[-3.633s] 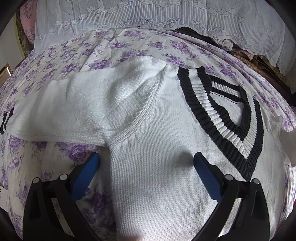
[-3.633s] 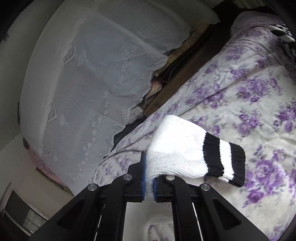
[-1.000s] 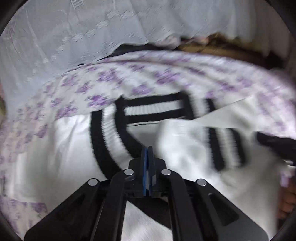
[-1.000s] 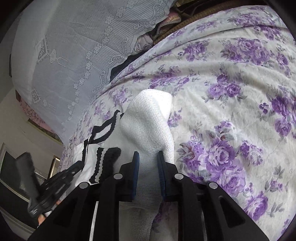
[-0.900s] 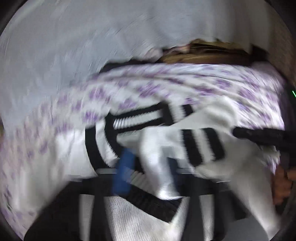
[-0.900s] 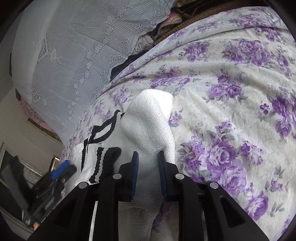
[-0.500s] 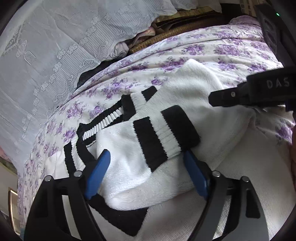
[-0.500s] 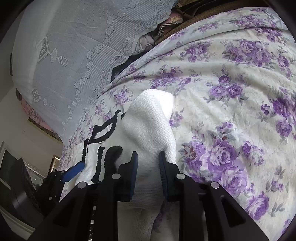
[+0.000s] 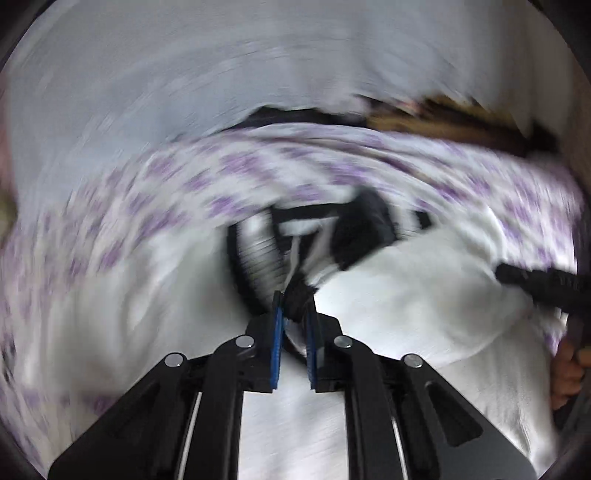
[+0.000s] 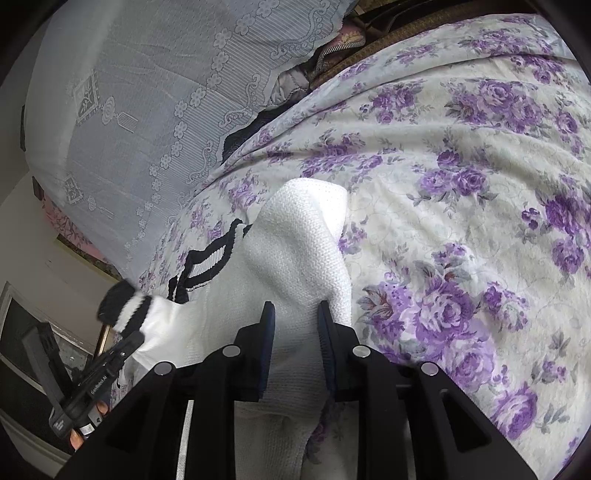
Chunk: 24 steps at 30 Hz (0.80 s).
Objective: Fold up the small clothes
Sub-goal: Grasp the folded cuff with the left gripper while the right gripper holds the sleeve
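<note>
Coarse knitted sweater (image 10: 295,251); smooth floral cotton bedsheet (image 10: 461,184).

A bed sheet (image 10: 461,229) with purple roses on a cream ground covers the bed on the right and near side. At the far left hangs a white lace curtain (image 10: 155,96) with flower patterns. Between them, at the far edge of the bed, lie some dark and pink bundled cloths (image 10: 317,62). A brown woven edge (image 10: 399,33) runs beside them.
</note>
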Motion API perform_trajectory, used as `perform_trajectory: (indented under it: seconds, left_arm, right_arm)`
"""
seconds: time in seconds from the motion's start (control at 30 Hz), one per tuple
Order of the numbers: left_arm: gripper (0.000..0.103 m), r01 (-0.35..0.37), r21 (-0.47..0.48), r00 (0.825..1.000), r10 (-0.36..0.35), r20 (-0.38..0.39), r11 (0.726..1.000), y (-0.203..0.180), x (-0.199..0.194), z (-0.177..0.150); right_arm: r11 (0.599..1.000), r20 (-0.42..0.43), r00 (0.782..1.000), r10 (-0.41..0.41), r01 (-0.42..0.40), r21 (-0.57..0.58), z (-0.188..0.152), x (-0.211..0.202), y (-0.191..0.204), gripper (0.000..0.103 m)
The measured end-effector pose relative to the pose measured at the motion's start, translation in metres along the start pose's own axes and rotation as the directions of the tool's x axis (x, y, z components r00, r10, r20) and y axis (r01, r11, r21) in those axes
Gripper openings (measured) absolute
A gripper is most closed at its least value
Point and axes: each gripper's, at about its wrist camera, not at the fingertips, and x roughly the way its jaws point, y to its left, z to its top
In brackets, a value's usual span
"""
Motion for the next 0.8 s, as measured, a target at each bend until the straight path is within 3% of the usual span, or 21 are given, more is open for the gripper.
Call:
perform_trajectory:
  seconds: [0.13,0.27,0.37,0.4,0.47,0.57,0.67,0.8]
  left_arm:
    - [0.013,0.131,-0.211,0.983,-0.154,-0.095,0.969,0.046,0.02,-0.019]
    - [0.016,0.162,-0.234,0.979,-0.186,-0.084,0.959,0.047,0.023,-0.02]
    - [0.044,0.14,-0.247,0.986,-0.158,-0.056,0.959,0.049,0.021,-0.019]
    - [0.046,0.13,-0.257,0.988,-0.146,-0.042,0.958,0.052,0.019,-0.019]
    - [0.045,0.097,-0.275,0.994,-0.106,-0.021,0.957,0.059,0.017,-0.016]
    - [0.018,0.072,-0.308,0.996,-0.083,-0.021,0.949,0.074,0.018,-0.015]
    - [0.015,0.089,-0.341,0.994,-0.106,-0.031,0.936,0.083,0.021,-0.016]
    - [0.014,0.05,-0.303,0.998,-0.055,-0.01,0.952,0.078,0.015,-0.014]
  right_arm:
    - [1.0,-0.001,1.0,-0.012,0.012,-0.028,0.001,0.001,0.005,0.026]
    - [0.998,0.026,0.999,-0.035,0.036,-0.057,0.001,-0.008,0.014,0.03]
    - [0.995,0.088,0.994,-0.057,0.064,-0.077,0.008,-0.02,0.025,0.035]
    - [0.993,0.1,0.993,-0.064,0.074,-0.092,0.012,-0.021,0.03,0.034]
    - [0.986,0.114,0.989,-0.092,0.106,-0.127,0.02,-0.017,0.041,0.034]
    - [0.983,0.107,0.987,-0.12,0.134,-0.128,0.037,0.003,0.051,0.026]
    - [0.985,0.053,0.99,-0.134,0.139,-0.106,0.048,0.032,0.05,0.024]
    - [0.992,-0.007,0.994,-0.107,0.106,-0.075,0.046,0.06,0.035,0.024]
